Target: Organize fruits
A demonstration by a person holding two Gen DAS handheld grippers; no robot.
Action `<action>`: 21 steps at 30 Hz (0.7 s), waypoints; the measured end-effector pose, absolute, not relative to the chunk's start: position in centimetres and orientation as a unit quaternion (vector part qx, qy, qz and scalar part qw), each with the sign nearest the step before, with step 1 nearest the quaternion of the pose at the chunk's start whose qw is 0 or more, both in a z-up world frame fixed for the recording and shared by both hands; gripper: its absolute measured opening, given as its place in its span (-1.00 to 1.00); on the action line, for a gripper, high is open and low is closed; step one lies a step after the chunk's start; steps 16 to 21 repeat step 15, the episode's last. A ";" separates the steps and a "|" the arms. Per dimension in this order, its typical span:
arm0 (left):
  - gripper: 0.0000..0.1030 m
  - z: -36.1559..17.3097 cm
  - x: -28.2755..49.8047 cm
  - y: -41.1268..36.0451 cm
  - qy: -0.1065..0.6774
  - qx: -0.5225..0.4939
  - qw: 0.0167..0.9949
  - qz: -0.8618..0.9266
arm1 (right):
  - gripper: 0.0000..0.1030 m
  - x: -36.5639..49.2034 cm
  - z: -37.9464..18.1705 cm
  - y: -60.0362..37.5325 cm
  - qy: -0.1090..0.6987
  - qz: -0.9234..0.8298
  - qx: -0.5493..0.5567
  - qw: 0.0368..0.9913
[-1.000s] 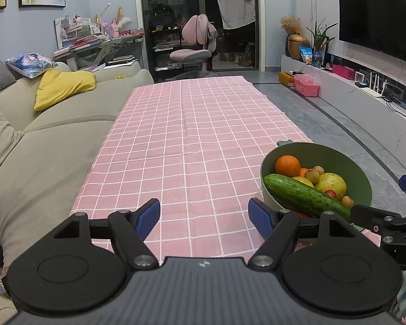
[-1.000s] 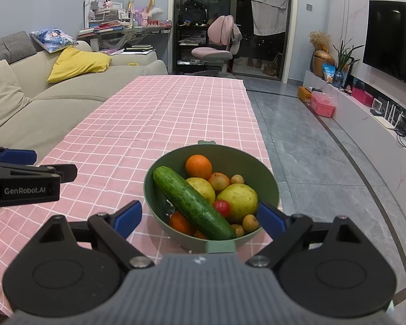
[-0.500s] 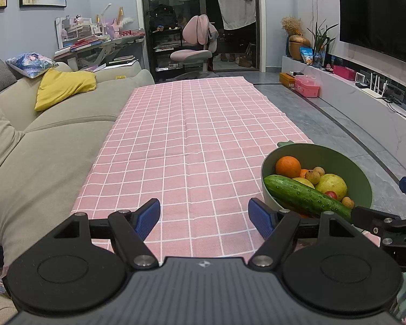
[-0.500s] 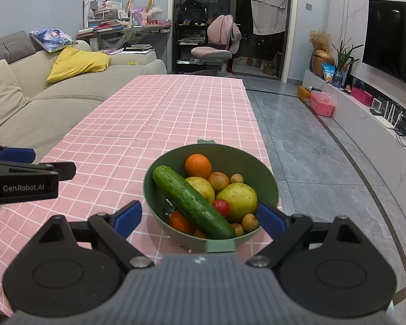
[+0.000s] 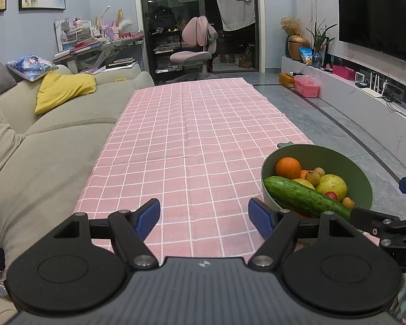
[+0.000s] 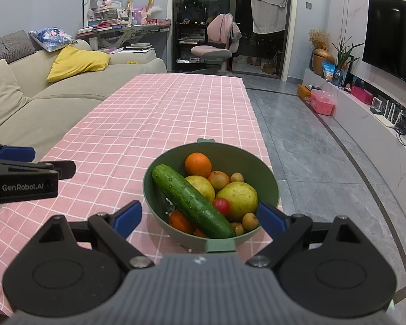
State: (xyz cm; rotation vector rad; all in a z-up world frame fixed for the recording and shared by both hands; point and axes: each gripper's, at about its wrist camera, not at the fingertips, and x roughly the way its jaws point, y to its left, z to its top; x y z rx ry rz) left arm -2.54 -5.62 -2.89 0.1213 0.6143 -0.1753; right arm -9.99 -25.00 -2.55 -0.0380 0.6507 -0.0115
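Note:
A green bowl (image 6: 268, 173) stands near the right edge of the pink checked tablecloth (image 6: 149, 113). It holds a long cucumber (image 6: 192, 201), an orange (image 6: 198, 164), a yellow-green pear-like fruit (image 6: 239, 196), a lemon (image 6: 201, 187), a cherry tomato (image 6: 222, 205) and several small brown fruits. My right gripper (image 6: 200, 216) is open and empty, just in front of the bowl. My left gripper (image 5: 204, 218) is open and empty over bare cloth, left of the bowl (image 5: 360, 173).
A beige sofa (image 5: 54, 135) with a yellow cushion (image 5: 65, 89) runs along the table's left side. Grey tiled floor (image 6: 311, 146) lies to the right, with a TV unit (image 6: 379, 124) beyond. A pink chair (image 5: 195, 51) stands past the far end.
Both grippers have stayed almost still and open. The bowl and fruits have not moved.

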 end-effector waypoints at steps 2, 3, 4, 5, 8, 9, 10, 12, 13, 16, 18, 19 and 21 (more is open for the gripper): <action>0.69 -2.8 -2.5 -5.6 0.303 0.056 0.947 -0.089 | 0.73 -10.0 -2.5 -25.0 0.320 -0.006 -0.018 0.947; 0.69 -2.8 -2.5 -5.6 0.302 0.057 0.947 -0.091 | 0.73 -10.0 -2.5 -25.0 0.320 -0.006 -0.018 0.947; 0.69 -2.8 -2.6 -5.6 0.302 0.060 0.947 -0.092 | 0.73 -10.0 -2.5 -25.0 0.320 -0.006 -0.019 0.947; 0.69 -2.8 -2.6 -5.7 0.301 0.064 0.947 -0.092 | 0.73 -10.0 -2.5 -25.0 0.320 -0.006 -0.019 0.947; 0.69 -2.8 -2.6 -5.8 0.299 0.069 0.947 -0.093 | 0.73 -10.0 -2.5 -25.0 0.320 -0.006 -0.019 0.947; 0.69 -2.8 -2.6 -5.8 0.299 0.069 0.947 -0.095 | 0.73 -10.0 -2.5 -25.0 0.320 -0.006 -0.019 0.947; 0.69 -2.8 -2.7 -5.8 0.297 0.068 0.948 -0.094 | 0.73 -10.0 -2.6 -25.0 0.321 -0.006 -0.019 0.947; 0.69 -2.7 -2.7 -5.7 0.294 0.063 0.949 -0.093 | 0.73 -10.0 -2.8 -25.0 0.322 -0.008 -0.019 0.947; 0.69 -2.6 -2.6 -5.7 0.294 0.060 0.949 -0.095 | 0.73 -10.0 -2.9 -25.0 0.322 -0.008 -0.019 0.946; 0.71 -2.5 -2.6 -5.7 0.294 0.058 0.949 -0.094 | 0.73 -10.0 -3.0 -24.9 0.323 -0.009 -0.019 0.946; 0.71 -2.5 -2.6 -5.7 0.294 0.058 0.949 -0.094 | 0.73 -10.0 -3.0 -24.9 0.323 -0.009 -0.019 0.946; 0.71 -2.5 -2.6 -5.7 0.294 0.058 0.949 -0.094 | 0.73 -10.0 -3.0 -24.9 0.323 -0.009 -0.019 0.946; 0.71 -2.5 -2.6 -5.7 0.294 0.058 0.949 -0.094 | 0.73 -10.0 -3.0 -24.9 0.323 -0.009 -0.019 0.946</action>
